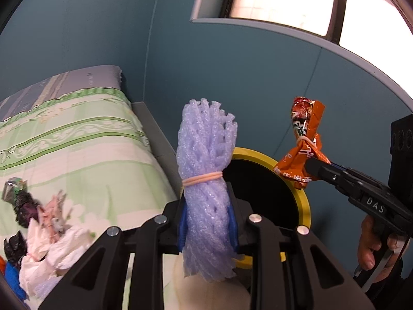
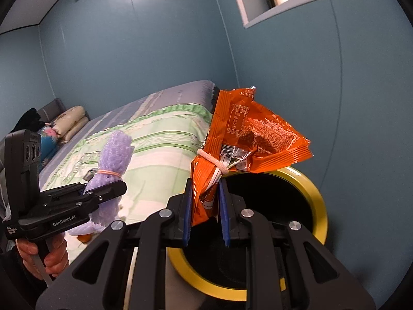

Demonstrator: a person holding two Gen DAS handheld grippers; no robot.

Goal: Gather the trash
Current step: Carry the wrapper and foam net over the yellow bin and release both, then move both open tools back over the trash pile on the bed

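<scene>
My left gripper is shut on a purple foam net, a rolled bundle tied with a rubber band that stands upright between the blue pads. Just behind it is a yellow-rimmed bin with a black inside. From the right, my right gripper holds an orange snack wrapper above the bin's rim. In the right wrist view the right gripper is shut on the orange wrapper over the bin. At the left the left gripper carries the foam net.
A bed with a green patterned sheet lies left of the bin. A pile of crumpled trash sits on its near end and pillows at the far end. A blue wall stands behind, with a window above. A hand grips the right tool.
</scene>
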